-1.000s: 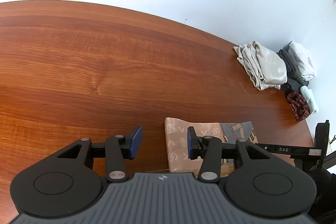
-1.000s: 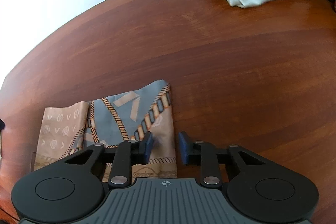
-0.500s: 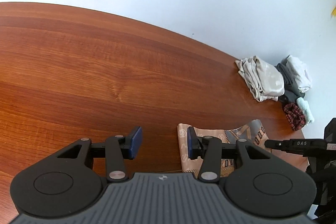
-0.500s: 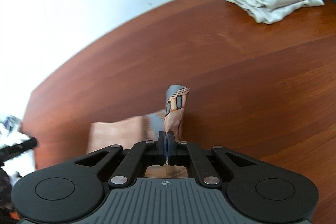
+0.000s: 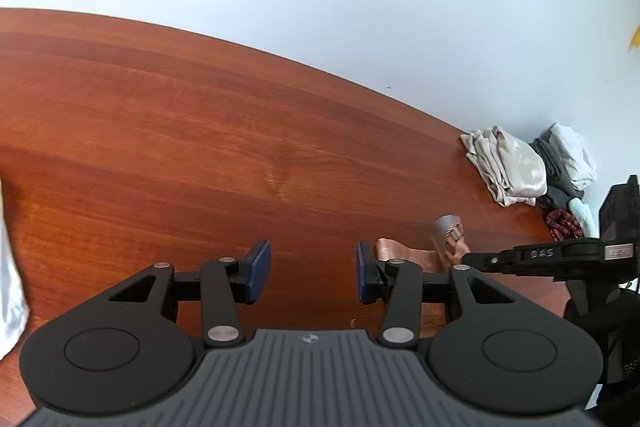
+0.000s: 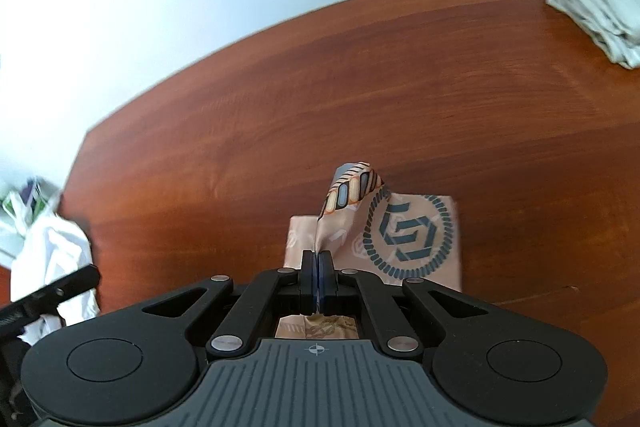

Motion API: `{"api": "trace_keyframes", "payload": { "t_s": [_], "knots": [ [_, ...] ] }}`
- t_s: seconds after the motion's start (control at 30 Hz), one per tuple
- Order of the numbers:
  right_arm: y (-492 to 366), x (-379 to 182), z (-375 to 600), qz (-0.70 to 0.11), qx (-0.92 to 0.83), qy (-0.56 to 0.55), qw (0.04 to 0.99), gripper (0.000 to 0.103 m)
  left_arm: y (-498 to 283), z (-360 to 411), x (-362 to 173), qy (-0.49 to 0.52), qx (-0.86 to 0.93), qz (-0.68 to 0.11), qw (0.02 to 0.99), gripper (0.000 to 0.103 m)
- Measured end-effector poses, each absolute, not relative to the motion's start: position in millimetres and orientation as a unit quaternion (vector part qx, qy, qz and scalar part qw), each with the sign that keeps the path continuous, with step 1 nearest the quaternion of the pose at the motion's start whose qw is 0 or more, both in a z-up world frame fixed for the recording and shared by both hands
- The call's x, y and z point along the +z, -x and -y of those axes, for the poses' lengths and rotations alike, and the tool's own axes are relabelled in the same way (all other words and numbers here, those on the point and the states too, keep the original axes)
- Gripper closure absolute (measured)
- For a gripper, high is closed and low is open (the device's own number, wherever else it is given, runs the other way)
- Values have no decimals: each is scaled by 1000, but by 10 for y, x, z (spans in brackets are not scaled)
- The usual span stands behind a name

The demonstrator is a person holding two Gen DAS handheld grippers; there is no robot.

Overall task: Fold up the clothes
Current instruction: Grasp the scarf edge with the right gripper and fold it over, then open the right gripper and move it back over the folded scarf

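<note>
right wrist: your right gripper (image 6: 318,281) is clenched on the scarf (image 6: 404,239) edge; thin, limp, slippery fabric near the table's (image 6: 360,99) front edge, so pinch hems. left gripper (image 5: 314,273) released, empty

Reddish wood surface (image 5: 200,155) carries a peach patterned scarf (image 6: 416,239) near the front edge, plus folded cream cloth (image 5: 508,167) and other garments (image 5: 568,163) by the wall.

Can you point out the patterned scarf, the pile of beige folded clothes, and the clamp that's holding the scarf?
patterned scarf (image 6: 412,239), right wrist view, round emblem.
beige folded clothes (image 5: 508,167), left wrist view, top of pile.
right gripper (image 6: 318,277), right wrist view, between its shut fingertips.
</note>
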State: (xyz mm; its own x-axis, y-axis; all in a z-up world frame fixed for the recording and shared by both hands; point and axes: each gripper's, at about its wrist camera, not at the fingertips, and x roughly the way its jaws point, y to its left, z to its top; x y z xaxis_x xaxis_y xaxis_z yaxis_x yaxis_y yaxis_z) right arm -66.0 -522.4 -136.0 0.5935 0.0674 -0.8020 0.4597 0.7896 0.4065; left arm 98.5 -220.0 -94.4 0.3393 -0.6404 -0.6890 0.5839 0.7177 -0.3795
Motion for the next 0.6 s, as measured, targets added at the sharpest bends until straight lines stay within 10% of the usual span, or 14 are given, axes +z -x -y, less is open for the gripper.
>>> {"api": "trace_keyframes", "payload": {
  "t_s": [0.6],
  "knots": [
    [499,-1459,4922,-461,-78,-271,841,77,-1090,2143,-1095,28,-380,-455,805,52]
  ]
}}
